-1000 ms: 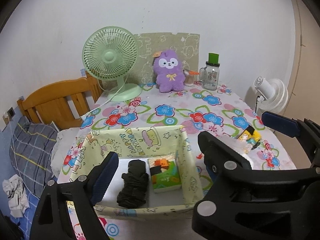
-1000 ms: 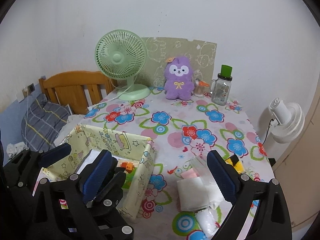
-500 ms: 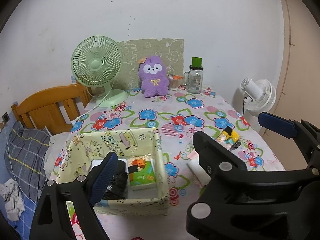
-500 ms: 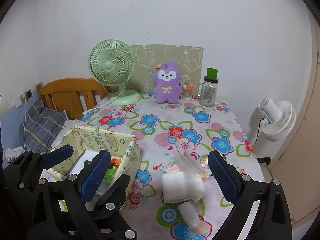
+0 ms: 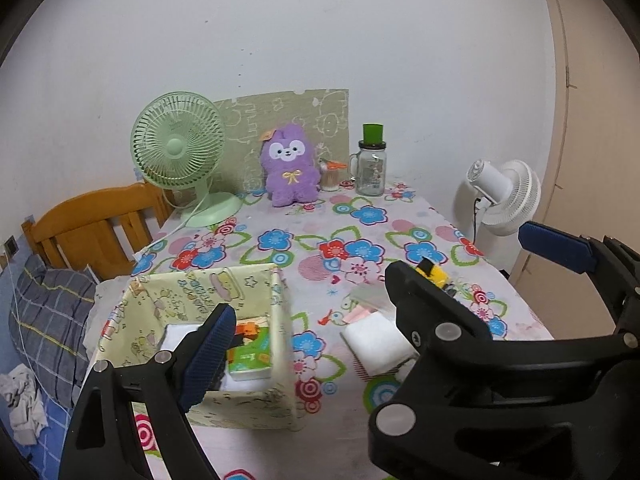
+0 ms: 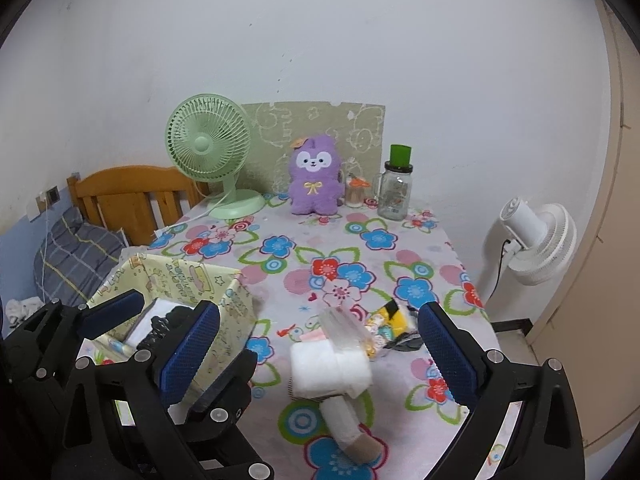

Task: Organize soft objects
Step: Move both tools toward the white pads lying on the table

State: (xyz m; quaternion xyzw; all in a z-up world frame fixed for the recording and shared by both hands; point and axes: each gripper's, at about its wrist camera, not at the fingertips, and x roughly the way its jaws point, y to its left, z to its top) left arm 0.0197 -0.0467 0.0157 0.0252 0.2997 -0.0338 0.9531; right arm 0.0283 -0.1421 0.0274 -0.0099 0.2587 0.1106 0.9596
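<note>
Between the right gripper (image 6: 320, 356) jaws, spread empty: folded white cloth (image 6: 330, 368) lying ready. Next: closing on it, carrying to fabric bin (image 6: 192, 284). Left gripper (image 5: 372, 292) gaping, empty.

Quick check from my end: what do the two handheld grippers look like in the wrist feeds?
Both match. The left gripper and right gripper have glossy black plastic frames with round silver bolt heads and two long fingers faced with dark blue, finely textured pads. No cables, markings, sleeves or hands show.

Open floral tablecloth (image 6: 320, 248) lies between storage box (image 6: 224, 304) and white fan (image 6: 536, 236).
</note>
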